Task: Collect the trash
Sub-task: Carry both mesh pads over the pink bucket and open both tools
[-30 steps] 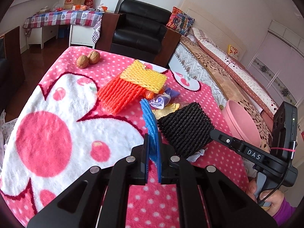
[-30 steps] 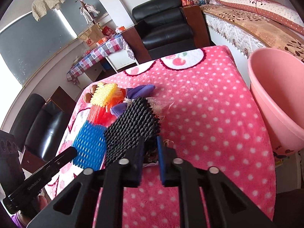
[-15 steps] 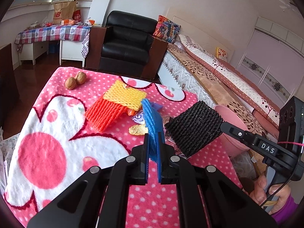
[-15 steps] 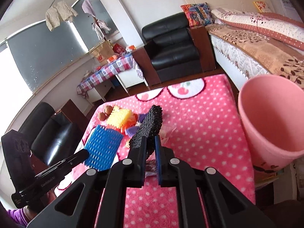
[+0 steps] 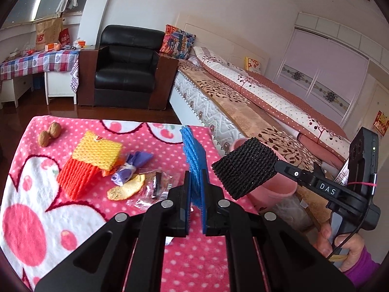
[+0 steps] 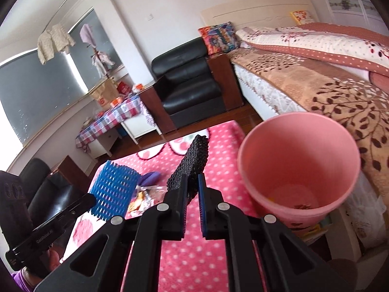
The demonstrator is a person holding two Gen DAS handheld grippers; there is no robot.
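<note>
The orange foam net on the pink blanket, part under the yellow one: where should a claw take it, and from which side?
Probably the free near edge of the orange foam net, approached from the camera side of the left wrist view. The yellow foam net overlaps its far end, so that end is covered. It lies flat on the blanket, so one finger would likely have to slide under the soft edge and pinch.

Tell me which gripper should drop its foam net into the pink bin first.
Probably right: the right gripper holds the black net beside the pink bin; the left gripper's blue net sits farther away.
</note>
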